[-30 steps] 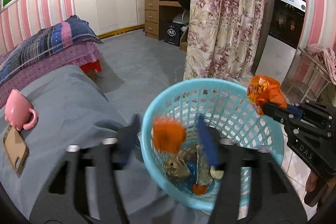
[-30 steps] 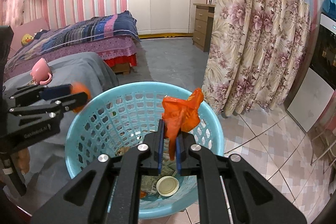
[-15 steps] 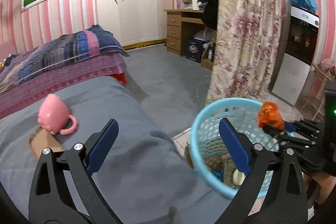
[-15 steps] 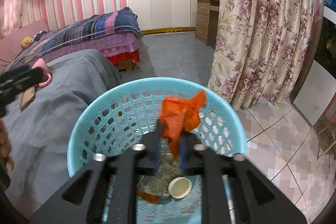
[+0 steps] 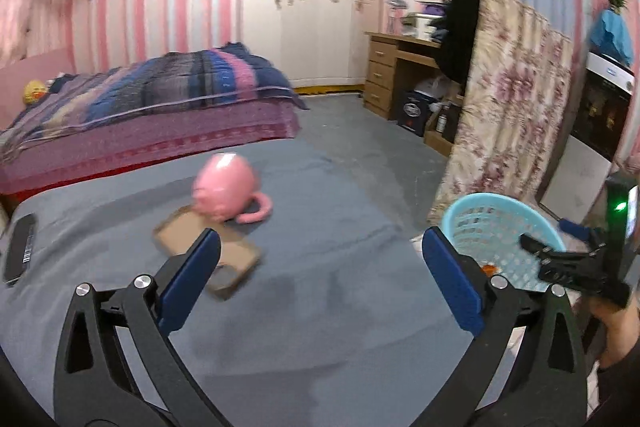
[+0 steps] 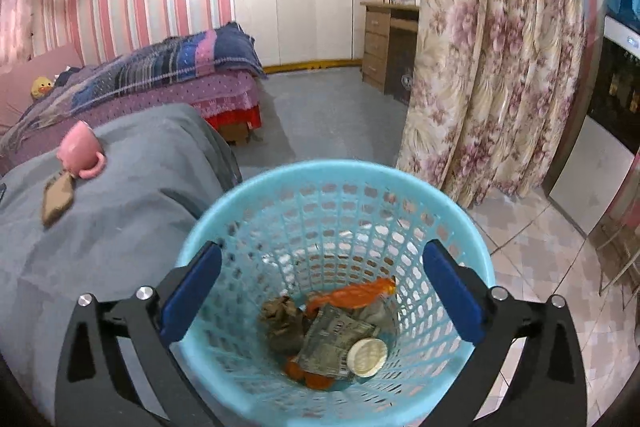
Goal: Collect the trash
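Observation:
My right gripper hangs over the light blue mesh basket, its jaws opening with nothing between them. An orange wrapper lies loose in the basket on crumpled brown paper, a printed packet and a white lid. My left gripper is over the grey bedspread, jaws also opening and empty. In the left wrist view the basket is at the right with the right gripper above its rim.
A pink mug rests tipped on a brown phone case on the bedspread, and a dark flat device lies at the left edge. A floral curtain hangs behind the basket. A striped bed stands beyond.
The right jaws opened and the orange wrapper fell into the basket. The left gripper opened, dropped its orange piece, and swung left from the basket over the bedspread.

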Tool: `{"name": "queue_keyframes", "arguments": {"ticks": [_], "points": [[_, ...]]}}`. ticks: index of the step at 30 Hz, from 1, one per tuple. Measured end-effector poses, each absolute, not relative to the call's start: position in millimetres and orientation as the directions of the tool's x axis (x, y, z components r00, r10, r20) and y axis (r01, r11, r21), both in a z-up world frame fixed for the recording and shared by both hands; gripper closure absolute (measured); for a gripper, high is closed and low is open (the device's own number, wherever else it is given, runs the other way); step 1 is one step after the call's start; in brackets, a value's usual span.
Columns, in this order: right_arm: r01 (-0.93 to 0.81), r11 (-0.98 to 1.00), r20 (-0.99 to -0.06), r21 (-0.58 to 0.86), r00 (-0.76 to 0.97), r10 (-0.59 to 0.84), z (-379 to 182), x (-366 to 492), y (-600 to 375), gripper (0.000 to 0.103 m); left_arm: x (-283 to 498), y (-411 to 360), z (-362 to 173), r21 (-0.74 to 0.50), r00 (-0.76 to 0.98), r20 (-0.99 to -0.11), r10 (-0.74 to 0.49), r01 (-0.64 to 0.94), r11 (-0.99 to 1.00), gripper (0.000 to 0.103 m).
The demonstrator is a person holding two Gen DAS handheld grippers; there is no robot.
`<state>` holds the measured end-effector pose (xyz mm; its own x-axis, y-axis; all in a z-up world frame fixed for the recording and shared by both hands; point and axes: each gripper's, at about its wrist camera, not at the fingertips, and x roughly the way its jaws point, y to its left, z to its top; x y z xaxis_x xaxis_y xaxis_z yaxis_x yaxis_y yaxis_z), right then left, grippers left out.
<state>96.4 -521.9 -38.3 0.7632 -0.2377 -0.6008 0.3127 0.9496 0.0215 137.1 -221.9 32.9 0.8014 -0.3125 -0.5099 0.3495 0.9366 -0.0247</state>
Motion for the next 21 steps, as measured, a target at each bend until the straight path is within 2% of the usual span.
{"name": "queue_keyframes", "arguments": {"ticks": [8, 16, 21], "points": [[0.232, 0.970, -0.490, 0.075, 0.856, -0.167, 4.2, 59.7, -421.3, 0.005, 94.6, -136.8, 38.0, 0.004, 0.851, -0.486, -0.200, 0.231, 0.973, 0.005], [0.132, 0.984, -0.465, 0.118, 0.883, -0.063, 17.3, 31.6, -322.2, 0.005, 48.1, -68.9, 31.1, 0.021, 0.870, -0.485, -0.088, 0.112, 0.994, 0.005], [0.052, 0.998, -0.447, 0.032, 0.894, -0.032, 14.9, 11.8, -268.0, 0.005, 26.2, -36.1, 23.9, 0.034, 0.878, -0.476, -0.040, 0.064, 0.997, 0.005]]}}
